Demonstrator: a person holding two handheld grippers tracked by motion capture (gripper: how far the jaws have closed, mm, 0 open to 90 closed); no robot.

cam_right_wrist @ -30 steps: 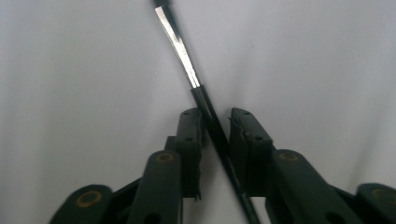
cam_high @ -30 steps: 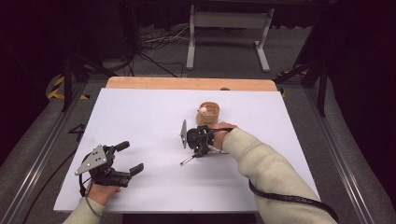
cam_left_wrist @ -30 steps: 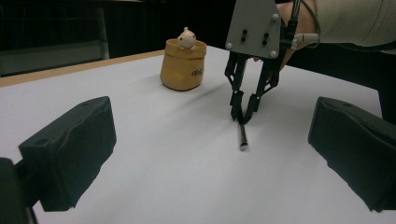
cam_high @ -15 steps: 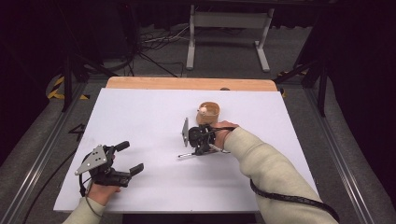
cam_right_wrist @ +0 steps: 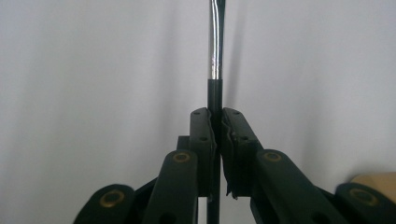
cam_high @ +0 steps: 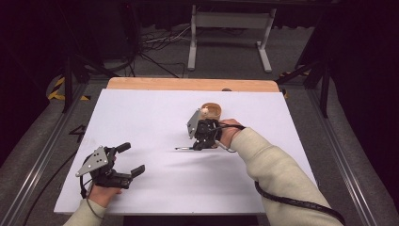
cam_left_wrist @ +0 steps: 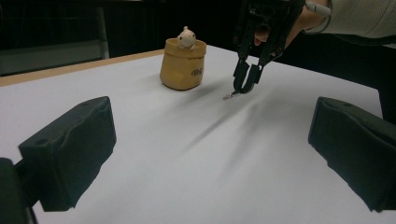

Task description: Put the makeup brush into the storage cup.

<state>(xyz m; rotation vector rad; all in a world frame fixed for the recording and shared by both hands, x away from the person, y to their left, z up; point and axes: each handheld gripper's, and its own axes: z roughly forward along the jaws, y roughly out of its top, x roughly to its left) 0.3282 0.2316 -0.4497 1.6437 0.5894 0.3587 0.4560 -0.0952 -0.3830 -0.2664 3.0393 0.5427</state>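
Your right gripper [cam_high: 203,141] has its jaws pinched on the dark handle of a slim metal-shafted tool, perhaps a small spoon or pick [cam_right_wrist: 215,56]. The tool lies low over the white worktop [cam_high: 141,117], near its middle, with its tip [cam_left_wrist: 227,97] pointing toward the left edge and seemingly touching the surface. The yellow sack-shaped holder with a small animal figure [cam_left_wrist: 183,63] stands just beyond it, toward the far edge. You look to be at the pick-up step; next, lift cleanly, tip the shaft upright and carry it to the holder's mouth. Your right forearm reaches in diagonally, wrist bent down. Your left gripper [cam_high: 123,160] rests near the near-left corner, jaws spread and empty.
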